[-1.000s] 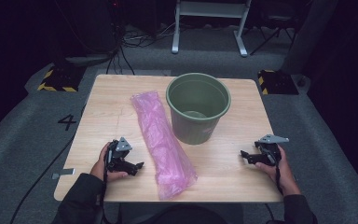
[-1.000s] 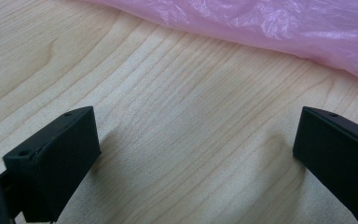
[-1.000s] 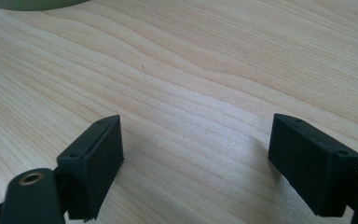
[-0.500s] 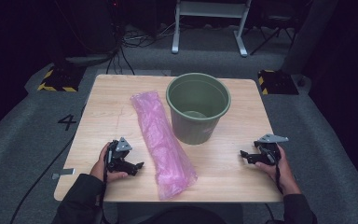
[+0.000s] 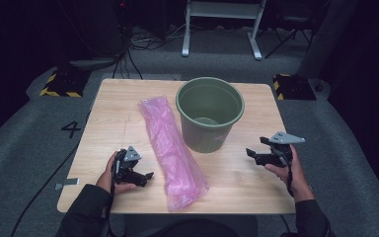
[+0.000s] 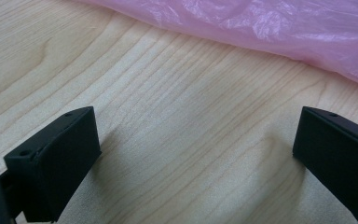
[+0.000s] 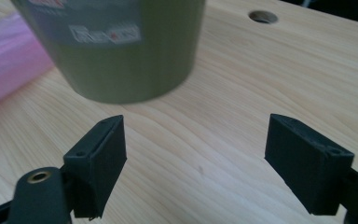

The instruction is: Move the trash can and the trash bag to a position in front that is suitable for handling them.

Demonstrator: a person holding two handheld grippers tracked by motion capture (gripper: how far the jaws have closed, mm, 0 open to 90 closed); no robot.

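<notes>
On the wooden table [image 5: 123,106] there are two things: one pink plastic bag [image 5: 171,148] and one green bucket [image 5: 210,114]. Two hand-held grippers sit at the near edge, one in each of the person's hands.

The bag is a long, thin, translucent pink film, crinkled and flattened into a strip. It runs from the far middle of the table, just left of the bucket, down to the near edge, where its wider end fans out. In the left gripper view its wrinkled edge [image 6: 270,28] lies across the far side of the frame, apart from the jaws.

The bucket stands upright right of the bag, mouth open, olive green, with a pale label [image 7: 105,33] low on its wall in the right gripper view.

The left gripper [image 5: 137,174] rests near the bag's left side, jaws spread wide over bare wood, pinching nothing. The right gripper [image 5: 256,155] is held near and right of the bucket, jaws likewise spread and empty, pointing toward the bucket's base.
</notes>
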